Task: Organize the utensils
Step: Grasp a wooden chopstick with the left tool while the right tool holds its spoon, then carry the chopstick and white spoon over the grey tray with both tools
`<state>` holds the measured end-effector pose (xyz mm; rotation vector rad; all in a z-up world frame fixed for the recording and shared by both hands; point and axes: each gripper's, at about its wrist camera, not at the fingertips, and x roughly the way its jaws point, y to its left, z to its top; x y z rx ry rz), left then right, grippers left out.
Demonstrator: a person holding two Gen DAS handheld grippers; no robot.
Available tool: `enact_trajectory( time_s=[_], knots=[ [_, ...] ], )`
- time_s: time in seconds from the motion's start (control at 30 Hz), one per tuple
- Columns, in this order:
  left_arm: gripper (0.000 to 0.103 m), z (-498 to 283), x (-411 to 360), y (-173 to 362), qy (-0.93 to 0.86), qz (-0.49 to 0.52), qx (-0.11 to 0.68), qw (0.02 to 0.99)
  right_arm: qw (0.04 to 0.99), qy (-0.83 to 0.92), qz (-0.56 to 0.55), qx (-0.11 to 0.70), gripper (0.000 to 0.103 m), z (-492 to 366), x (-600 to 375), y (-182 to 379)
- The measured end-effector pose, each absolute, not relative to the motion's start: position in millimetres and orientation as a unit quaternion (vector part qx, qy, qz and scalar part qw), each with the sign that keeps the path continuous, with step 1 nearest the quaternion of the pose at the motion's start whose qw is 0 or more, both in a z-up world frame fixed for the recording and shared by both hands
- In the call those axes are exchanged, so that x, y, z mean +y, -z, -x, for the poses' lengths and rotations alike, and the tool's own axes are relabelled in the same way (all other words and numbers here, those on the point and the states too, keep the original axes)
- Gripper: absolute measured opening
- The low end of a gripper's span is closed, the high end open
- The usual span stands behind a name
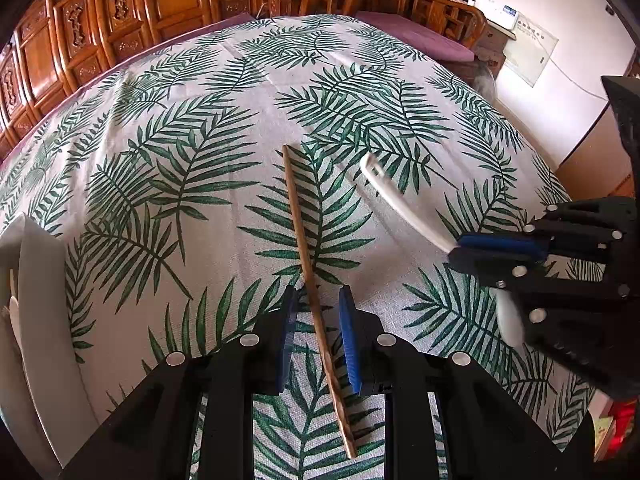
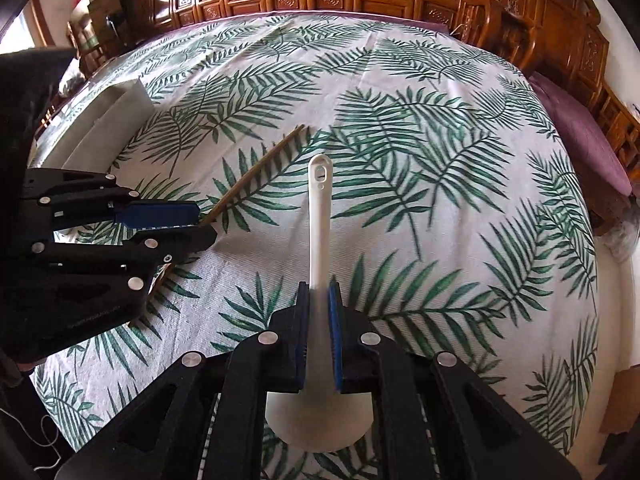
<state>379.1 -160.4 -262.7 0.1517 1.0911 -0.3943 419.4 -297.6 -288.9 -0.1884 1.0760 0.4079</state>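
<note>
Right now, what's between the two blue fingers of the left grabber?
A wooden chopstick lies on the leafy tablecloth between the left gripper's fingers, not squeezed. The left wrist view shows it best.

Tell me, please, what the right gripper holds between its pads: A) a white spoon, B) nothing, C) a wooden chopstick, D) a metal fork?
A: in the right wrist view the right gripper is clamped on the handle of the white spoon.
</note>
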Motion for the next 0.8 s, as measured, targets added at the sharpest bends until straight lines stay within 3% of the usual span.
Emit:
enact_trajectory(
  time_s=[0.2, 0.23, 0.27, 0.8],
  knots=[
    [0.017, -379.9, -164.4, 263.6, 0.186, -0.074, 0.509, 0.837, 0.842, -0.191, 0.083, 0.497, 0.011, -414.4, -302.5, 276.0],
    [0.008, -380.4, -165.0, 263.7, 0.185, -0.076, 0.508, 0.838, 0.843, -0.191, 0.084, 0.496, 0.011, -413.8, -301.8, 274.7],
    [0.006, -380.9, -165.1, 264.0, 0.185, -0.078, 0.508, 0.838, 0.843, -0.191, 0.086, 0.495, 0.011, -412.5, -301.0, 273.1],
    [0.004, -352.6, -133.7, 221.8, 0.188, -0.053, 0.482, 0.854, 0.853, -0.195, 0.089, 0.477, 0.011, -394.9, -281.7, 241.2]
  ],
)
